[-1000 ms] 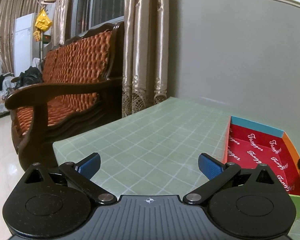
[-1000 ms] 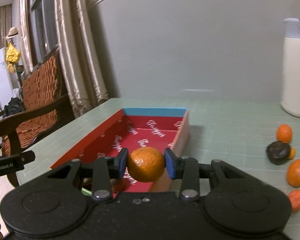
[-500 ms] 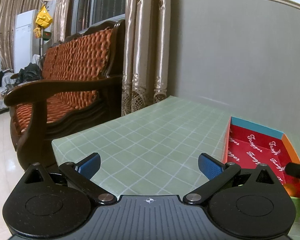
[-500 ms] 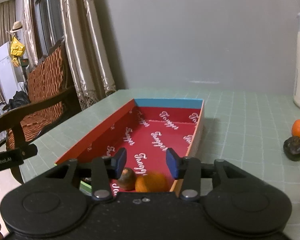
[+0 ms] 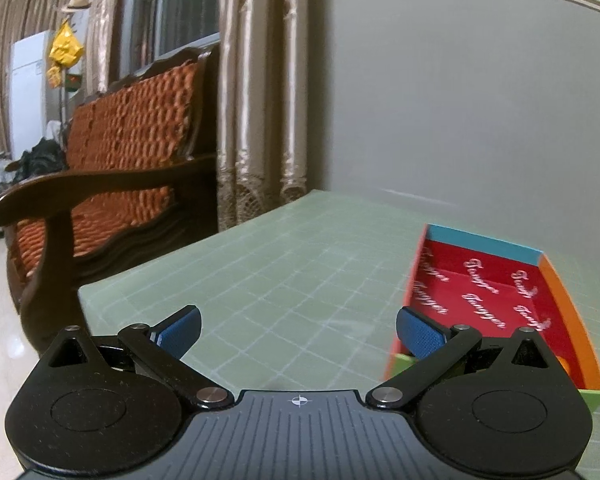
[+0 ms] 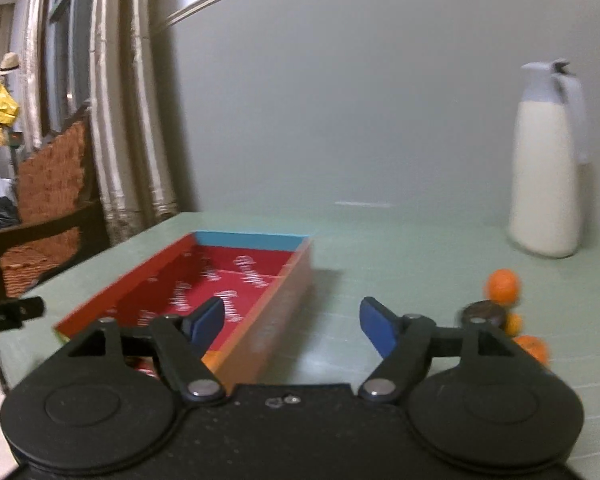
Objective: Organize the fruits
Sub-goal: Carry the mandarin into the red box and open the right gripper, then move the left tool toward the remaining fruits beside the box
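Note:
A long box [image 6: 260, 240] with a red printed lining, blue far wall and orange side wall lies on the green checked table. My right gripper [image 6: 292, 322] hovers over the box's near right wall. Its jaws are opening, and no fruit is between them. To the right, loose on the table, are an orange [image 6: 502, 286], a dark round fruit [image 6: 484, 314] and another orange [image 6: 536, 348]. My left gripper [image 5: 298, 332] is open and holds nothing, over bare table left of the box [image 5: 480, 300]. A speck of orange [image 5: 565, 362] shows at the box's near end.
A tall white jug [image 6: 546, 176] stands at the back right by the wall. A wooden bench with orange cushions [image 5: 112, 168] and curtains [image 5: 256, 92] lie beyond the table's left edge. The tip of the other gripper [image 6: 8, 314] shows at the far left.
The right gripper let go of the orange, which dropped into the box's near end. Its jaws then spread wide and it swung right towards the loose fruit. The left gripper stayed open.

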`<state>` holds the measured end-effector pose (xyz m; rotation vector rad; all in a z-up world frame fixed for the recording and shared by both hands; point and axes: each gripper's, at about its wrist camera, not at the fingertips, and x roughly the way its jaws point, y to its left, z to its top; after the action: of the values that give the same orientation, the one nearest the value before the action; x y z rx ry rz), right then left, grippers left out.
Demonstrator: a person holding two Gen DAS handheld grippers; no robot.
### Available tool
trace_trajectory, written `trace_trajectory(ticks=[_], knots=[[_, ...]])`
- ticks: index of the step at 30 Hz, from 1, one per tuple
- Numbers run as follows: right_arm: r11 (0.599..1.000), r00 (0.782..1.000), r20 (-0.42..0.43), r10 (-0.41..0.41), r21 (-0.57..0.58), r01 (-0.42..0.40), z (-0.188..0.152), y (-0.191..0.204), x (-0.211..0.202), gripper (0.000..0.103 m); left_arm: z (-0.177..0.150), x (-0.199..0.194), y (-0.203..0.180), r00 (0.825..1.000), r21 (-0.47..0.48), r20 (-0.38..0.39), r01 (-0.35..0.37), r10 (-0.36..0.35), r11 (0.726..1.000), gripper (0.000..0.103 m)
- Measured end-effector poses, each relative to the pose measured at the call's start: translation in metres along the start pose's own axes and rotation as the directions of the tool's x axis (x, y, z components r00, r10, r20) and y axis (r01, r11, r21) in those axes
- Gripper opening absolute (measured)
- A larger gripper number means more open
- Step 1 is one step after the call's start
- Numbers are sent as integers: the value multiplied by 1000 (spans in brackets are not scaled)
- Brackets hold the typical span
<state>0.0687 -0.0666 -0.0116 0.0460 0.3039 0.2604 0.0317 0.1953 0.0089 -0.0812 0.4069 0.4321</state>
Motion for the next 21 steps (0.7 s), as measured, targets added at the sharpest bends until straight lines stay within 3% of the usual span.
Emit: trace_trajectory(ticks=[5, 9, 13, 21], knots=[[993, 993, 35, -114, 12, 113, -10, -29, -13, 78, -2, -9, -31, 999, 54, 21, 39, -40, 998, 103], [976, 973, 76, -216, 40, 213, -17, -52, -26, 83, -3, -16, -58, 996, 96, 41, 79, -83, 992, 103], [945, 940, 112, -323, 84, 315, -20, -77, -42, 84, -6, -26, -87, 988, 142, 55, 138, -147, 980, 103], [858, 863, 81, -498, 189, 477, -29, -128, -66, 85, -18, -49, -142, 958, 240, 64, 258, -280, 936, 103]])
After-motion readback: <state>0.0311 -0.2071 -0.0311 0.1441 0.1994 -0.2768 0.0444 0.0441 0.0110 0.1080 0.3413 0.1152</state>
